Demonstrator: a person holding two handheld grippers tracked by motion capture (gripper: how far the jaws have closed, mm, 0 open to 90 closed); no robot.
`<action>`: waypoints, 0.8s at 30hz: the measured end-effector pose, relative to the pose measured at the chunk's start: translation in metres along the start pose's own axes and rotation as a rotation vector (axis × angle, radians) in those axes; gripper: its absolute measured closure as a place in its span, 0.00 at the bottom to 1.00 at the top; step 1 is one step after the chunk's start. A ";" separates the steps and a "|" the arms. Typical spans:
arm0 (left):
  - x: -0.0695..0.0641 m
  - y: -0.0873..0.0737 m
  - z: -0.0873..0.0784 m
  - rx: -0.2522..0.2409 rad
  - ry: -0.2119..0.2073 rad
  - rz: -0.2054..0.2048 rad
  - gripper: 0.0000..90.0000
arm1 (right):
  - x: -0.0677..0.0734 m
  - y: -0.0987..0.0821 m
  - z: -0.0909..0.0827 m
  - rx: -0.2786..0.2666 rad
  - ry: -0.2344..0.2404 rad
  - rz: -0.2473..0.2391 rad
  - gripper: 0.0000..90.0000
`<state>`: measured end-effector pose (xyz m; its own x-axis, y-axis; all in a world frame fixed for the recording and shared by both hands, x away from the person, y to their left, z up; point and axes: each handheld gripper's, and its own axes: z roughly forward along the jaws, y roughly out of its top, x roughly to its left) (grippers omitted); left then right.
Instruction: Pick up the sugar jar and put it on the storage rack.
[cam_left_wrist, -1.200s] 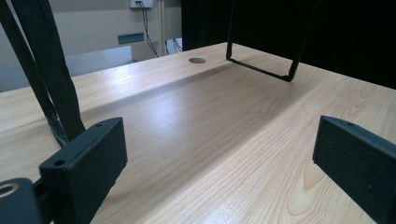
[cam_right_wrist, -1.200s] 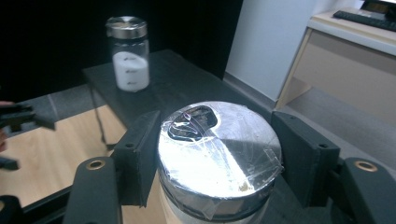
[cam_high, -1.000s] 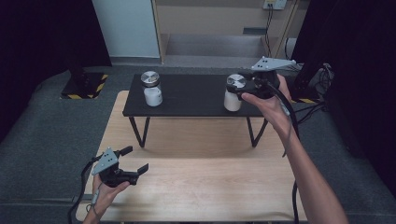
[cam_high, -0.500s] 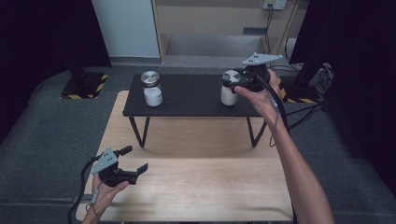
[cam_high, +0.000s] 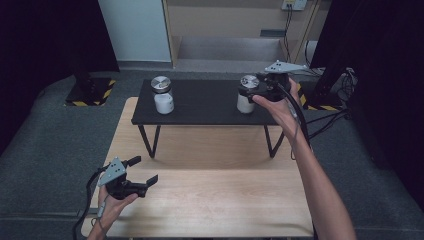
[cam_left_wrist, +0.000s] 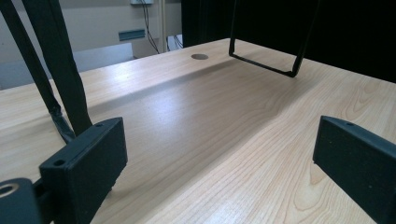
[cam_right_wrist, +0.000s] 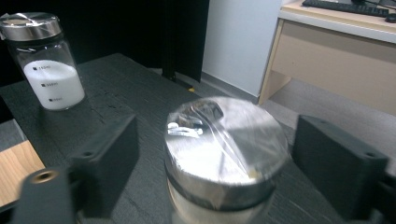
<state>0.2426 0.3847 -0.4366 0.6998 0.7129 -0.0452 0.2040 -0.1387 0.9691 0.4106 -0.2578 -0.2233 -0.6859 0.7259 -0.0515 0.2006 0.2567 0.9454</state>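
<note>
A glass jar of white powder with a silver lid stands at the right end of the black bench. My right gripper reaches it from the right. In the right gripper view the jar sits between the jaws of my right gripper. They have just been opening, and a gap shows on each side of the lid. A second, matching jar stands at the bench's left end. My left gripper is open and empty, low over the wooden table.
The bench stands on thin black wire legs at the back of the wooden table. A round cable hole is in the tabletop. Grey carpet surrounds the table, and a pale cabinet stands behind.
My right hand has shifted a little to the left with the jar, and its jaws now stand apart from the lid. The left hand has kept still.
</note>
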 end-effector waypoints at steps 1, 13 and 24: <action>0.000 0.000 0.000 0.003 0.001 0.003 0.02 | 0.001 -0.003 -0.003 -0.012 -0.010 -0.001 0.12; 0.002 0.000 0.003 0.001 -0.011 -0.003 0.02 | 0.000 -0.013 -0.043 -0.100 0.014 -0.033 0.07; 0.003 0.000 0.003 -0.001 -0.016 -0.005 0.02 | 0.011 -0.018 -0.083 -0.154 0.032 -0.075 0.08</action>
<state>0.2464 0.3844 -0.4377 0.7094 0.7027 -0.0544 0.2070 -0.1340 0.9691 0.3415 -0.3070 -0.2143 -0.7171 0.6874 -0.1155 0.0401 0.2062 0.9777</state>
